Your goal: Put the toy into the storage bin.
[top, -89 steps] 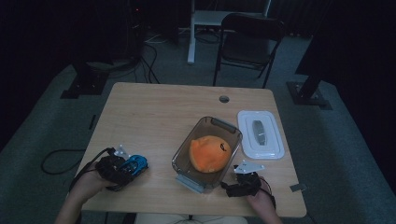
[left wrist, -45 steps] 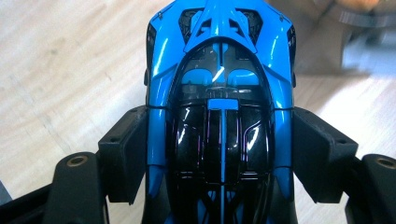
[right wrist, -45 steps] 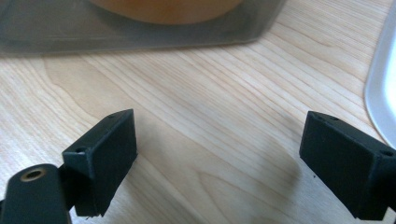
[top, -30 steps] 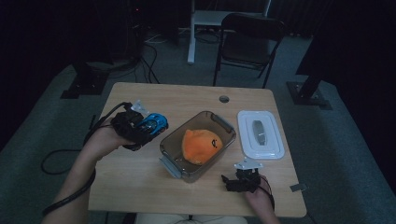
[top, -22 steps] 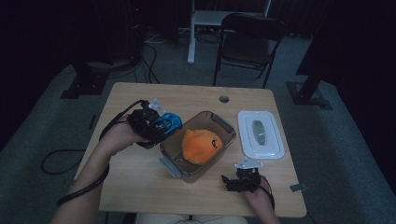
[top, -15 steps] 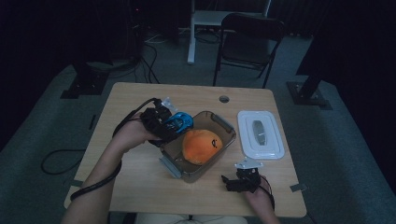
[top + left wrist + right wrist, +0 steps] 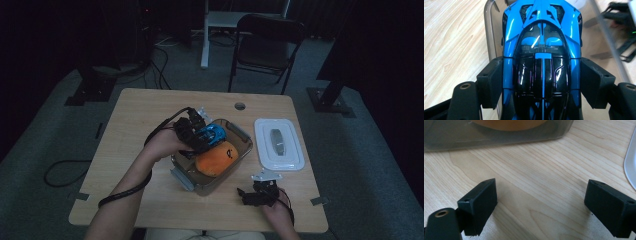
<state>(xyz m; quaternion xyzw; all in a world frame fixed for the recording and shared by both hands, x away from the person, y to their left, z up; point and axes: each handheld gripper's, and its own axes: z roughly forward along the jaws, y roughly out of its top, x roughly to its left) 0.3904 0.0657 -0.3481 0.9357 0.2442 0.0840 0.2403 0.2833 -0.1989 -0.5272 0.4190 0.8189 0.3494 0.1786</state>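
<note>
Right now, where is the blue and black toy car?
The blue and black toy car is clamped in the left gripper, held over the left rim of the clear plastic container, beside the orange plush toy inside it.

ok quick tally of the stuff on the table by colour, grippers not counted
blue: 1, the toy car clamped in the left gripper
orange: 1, the plush toy
clear: 1, the container holding the plush
white: 1, the lid lying beside it
total: 4
</note>
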